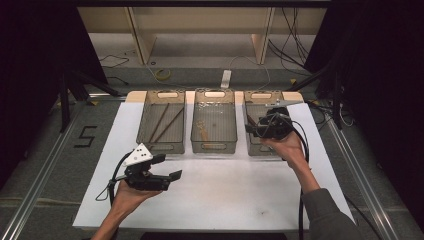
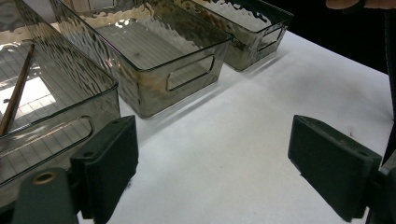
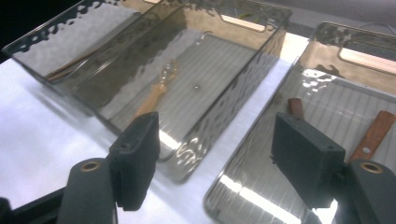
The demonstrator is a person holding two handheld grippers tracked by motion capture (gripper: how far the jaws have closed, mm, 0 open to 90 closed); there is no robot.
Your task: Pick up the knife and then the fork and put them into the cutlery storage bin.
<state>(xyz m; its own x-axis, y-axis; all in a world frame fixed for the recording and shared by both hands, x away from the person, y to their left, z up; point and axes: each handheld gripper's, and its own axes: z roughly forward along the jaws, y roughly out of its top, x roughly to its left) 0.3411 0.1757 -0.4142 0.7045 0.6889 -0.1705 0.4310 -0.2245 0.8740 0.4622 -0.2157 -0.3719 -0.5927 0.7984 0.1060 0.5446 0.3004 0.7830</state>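
With the right tongs [image 3: 215,154] spread above the right bin [image 3: 261,186] and its wooden handles [image 3: 373,135] at two o'clock, they risk snagging the rim — while the left tongs [image 2: 212,172] idle, spread, over the surface [image 2: 243,140].

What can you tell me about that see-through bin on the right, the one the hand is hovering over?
The right bin is a smoky, see-through plastic box with rippled walls, a ribbed floor and a cut-out handle slot at its far end. It stands upright on the white sheet, last in a row of three, apart from the middle bin. Inside lie two reddish-brown wooden handles, one with a small hole near its end; what they belong to is hidden. The right gripper hangs over its near corner, jaws open, touching nothing that I can see.
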